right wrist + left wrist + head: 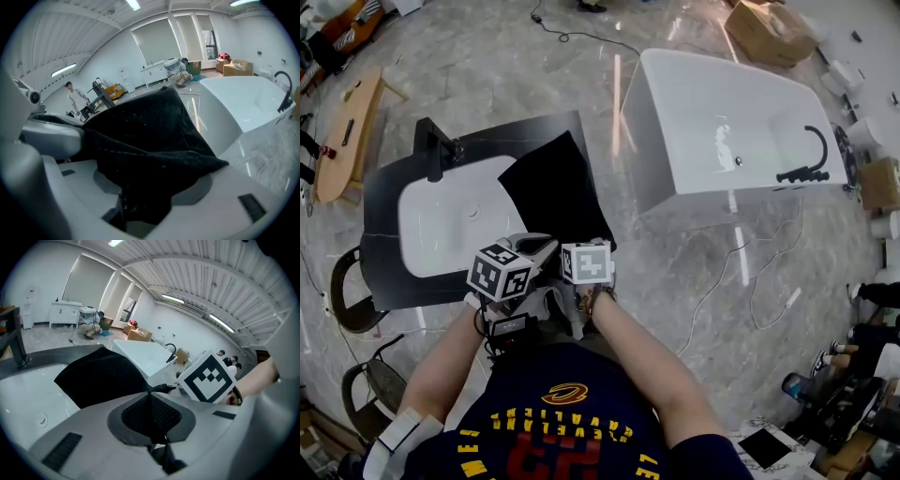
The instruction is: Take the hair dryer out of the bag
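Observation:
A black cloth bag (pixel 553 192) lies on the dark counter (pixel 394 277) beside the white basin (pixel 441 220). No hair dryer shows in any view. My left gripper (pixel 536 247) is at the bag's near edge, and in the left gripper view the bag (pixel 101 376) spreads out beyond the left gripper (pixel 153 393), whose jaws are shut on a thin fold of its black fabric. The right gripper (pixel 584 246) sits just right of it. In the right gripper view the bag (pixel 150 131) drapes loosely between the wide-apart jaws of the right gripper (pixel 145 187), which is open.
A white bathtub (pixel 731 122) with a black tap stands on the marble floor to the right of the counter. Two chairs (pixel 352 295) stand at the left, a cardboard box (pixel 769 28) at the far right, and white cables trail on the floor (pixel 741 281).

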